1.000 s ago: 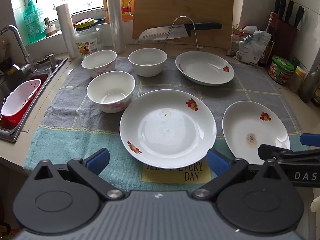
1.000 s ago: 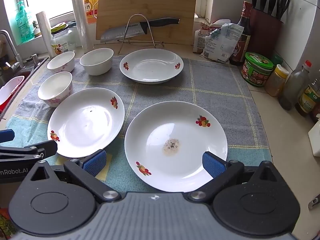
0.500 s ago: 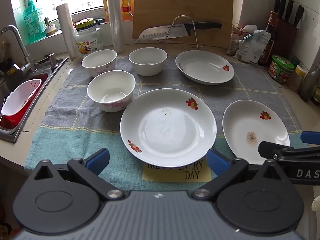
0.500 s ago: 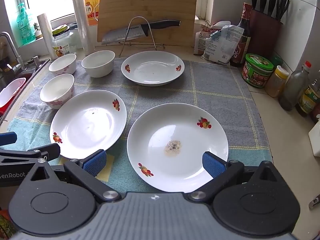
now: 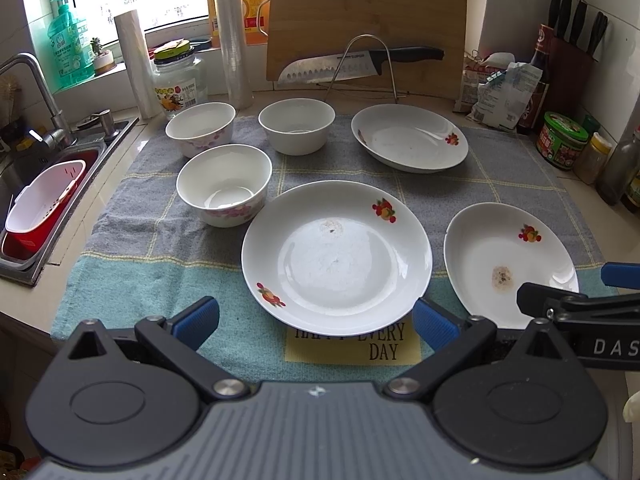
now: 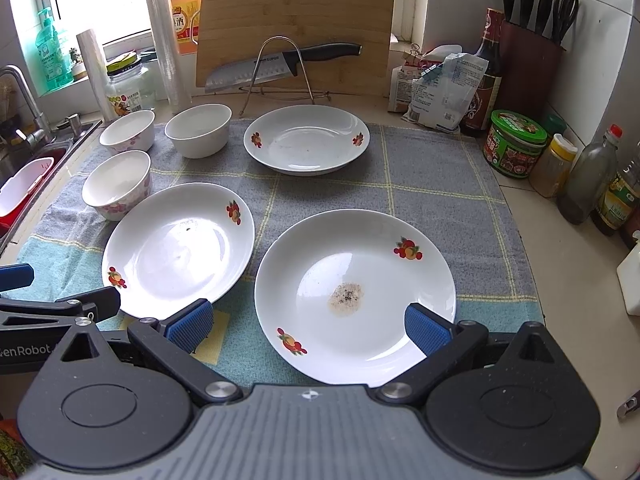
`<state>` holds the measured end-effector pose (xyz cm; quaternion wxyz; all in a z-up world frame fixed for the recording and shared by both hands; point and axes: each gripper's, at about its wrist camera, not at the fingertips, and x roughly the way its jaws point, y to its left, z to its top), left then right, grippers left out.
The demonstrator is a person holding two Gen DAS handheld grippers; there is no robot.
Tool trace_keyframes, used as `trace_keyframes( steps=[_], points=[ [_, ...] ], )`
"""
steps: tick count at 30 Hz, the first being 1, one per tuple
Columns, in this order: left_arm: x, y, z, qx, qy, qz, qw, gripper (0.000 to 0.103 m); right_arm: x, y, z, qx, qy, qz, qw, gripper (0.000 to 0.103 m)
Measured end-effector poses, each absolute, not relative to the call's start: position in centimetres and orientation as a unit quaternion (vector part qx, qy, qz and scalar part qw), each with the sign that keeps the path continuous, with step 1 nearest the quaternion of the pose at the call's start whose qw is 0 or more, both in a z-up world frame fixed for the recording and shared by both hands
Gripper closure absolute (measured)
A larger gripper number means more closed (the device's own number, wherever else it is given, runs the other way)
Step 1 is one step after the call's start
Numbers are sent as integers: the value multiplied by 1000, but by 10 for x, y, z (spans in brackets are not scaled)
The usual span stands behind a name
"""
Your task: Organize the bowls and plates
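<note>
Far left on the worktop (image 5: pixel 592 200), the sink (image 5: pixel 48 184) holds a red-and-white basket (image 5: pixel 44 196). Nothing of mine goes there yet.

On the towel (image 5: pixel 160 280), left side: 3 bowls (image 5: pixel 224 184), all upright, unstacked. 2 sit in the back row, 1 nearer me, just beside the left plate.

My left hand-held gripper (image 5: pixel 316 320) hangs low at the towel's near edge, jaws spread wide, holding nothing. The left plate (image 5: pixel 336 252) lies straight ahead of it, near rim sitting between the 2 blue pads (image 5: pixel 196 318).

Back centre: a third plate (image 6: pixel 306 140), apart from the other 2, in front of the knife stand (image 6: pixel 280 68).

My right hand-held gripper (image 6: pixel 306 324) is likewise open and empty. The stained plate (image 6: pixel 354 296) lies dead ahead, its near rim between the pads, the right pad overlapping the rim in view; I cannot tell if it touches.

Judgement: nothing stacked so far. Each plate is round, so no long axis to line up; what matters is the rim facing me. Right gripper is nearer the stained plate, left nearer the left plate. Rims lie low on soft cloth, so a pad may slide off rather than under.
</note>
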<state>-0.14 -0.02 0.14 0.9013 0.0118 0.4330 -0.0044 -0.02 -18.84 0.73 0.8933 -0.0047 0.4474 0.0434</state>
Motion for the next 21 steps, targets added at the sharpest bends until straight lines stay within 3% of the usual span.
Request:
trace_keyframes(
  steps=[21],
  points=[
    [-4,-1,5,12,431,-3,902,1,-2,-191,11,-5,444,46,895,0]
  ],
)
